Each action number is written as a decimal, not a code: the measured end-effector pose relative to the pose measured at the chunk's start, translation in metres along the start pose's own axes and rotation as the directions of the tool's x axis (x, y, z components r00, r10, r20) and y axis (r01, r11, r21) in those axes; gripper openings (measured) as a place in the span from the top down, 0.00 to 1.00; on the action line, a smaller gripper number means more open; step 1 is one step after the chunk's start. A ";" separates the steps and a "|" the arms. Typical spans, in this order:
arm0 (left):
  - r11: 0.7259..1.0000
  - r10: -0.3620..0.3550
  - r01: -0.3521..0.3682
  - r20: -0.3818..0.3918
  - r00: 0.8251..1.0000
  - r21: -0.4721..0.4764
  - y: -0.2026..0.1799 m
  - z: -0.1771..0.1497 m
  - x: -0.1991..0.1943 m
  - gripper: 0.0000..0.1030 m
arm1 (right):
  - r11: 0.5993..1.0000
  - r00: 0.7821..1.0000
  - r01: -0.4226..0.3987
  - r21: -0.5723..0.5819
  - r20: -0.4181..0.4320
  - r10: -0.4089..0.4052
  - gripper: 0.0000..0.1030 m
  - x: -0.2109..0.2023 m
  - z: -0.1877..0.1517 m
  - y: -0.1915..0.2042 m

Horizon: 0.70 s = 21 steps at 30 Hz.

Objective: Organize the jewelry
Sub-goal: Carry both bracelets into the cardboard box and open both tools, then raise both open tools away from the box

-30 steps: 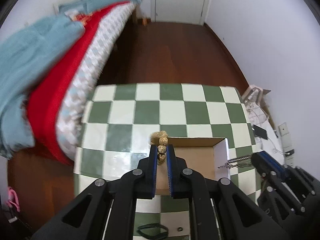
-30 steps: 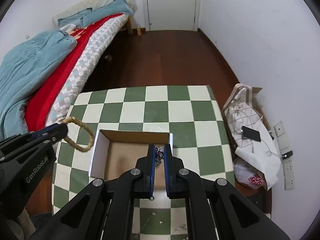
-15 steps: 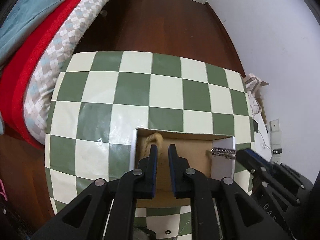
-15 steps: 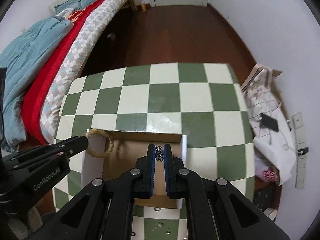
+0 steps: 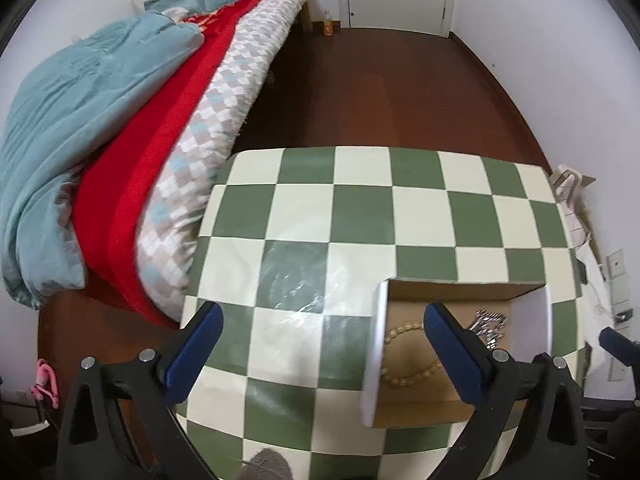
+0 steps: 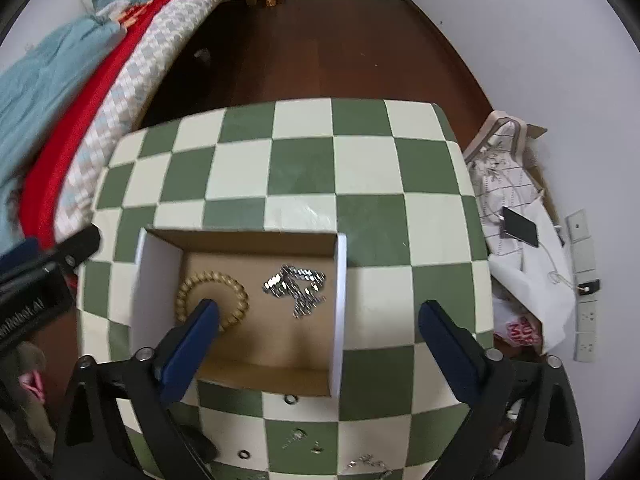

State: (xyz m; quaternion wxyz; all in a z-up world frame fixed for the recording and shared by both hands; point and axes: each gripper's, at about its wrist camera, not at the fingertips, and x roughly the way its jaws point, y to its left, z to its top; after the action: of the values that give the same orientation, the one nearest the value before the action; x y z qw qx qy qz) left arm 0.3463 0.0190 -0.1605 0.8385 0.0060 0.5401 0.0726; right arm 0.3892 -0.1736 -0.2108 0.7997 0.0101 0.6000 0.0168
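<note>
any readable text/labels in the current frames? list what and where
"...Robot.AI", start cut off: white lettering on the left gripper's black body, right wrist view.
Red print on the white plastic bag by the wall: too blurred to read.
Nothing readable in the left wrist view.

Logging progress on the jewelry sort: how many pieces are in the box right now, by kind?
Beaded bracelet: 1
Silver chain: 1
Total in the box: 2
More small pieces lie on the table in front of the box; they are too small to sort by kind.
</note>
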 end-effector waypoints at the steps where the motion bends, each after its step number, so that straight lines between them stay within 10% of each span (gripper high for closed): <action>1: 1.000 0.008 -0.008 0.006 1.000 0.004 0.000 -0.003 -0.001 0.00 | 1.000 1.000 0.012 -0.009 -0.005 -0.012 0.02 0.001 -0.004 0.002; 21: 0.998 0.055 -0.056 0.176 0.983 -0.001 0.008 -0.067 -0.070 0.00 | 0.999 0.992 0.051 0.016 0.119 -0.053 0.00 -0.049 -0.065 0.002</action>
State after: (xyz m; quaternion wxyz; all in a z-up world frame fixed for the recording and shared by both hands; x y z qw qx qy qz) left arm 0.2564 0.0131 -0.1245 0.8806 0.0291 0.4636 0.0941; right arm 0.3129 -0.1736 -0.1820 0.8341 0.0005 0.5515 -0.0084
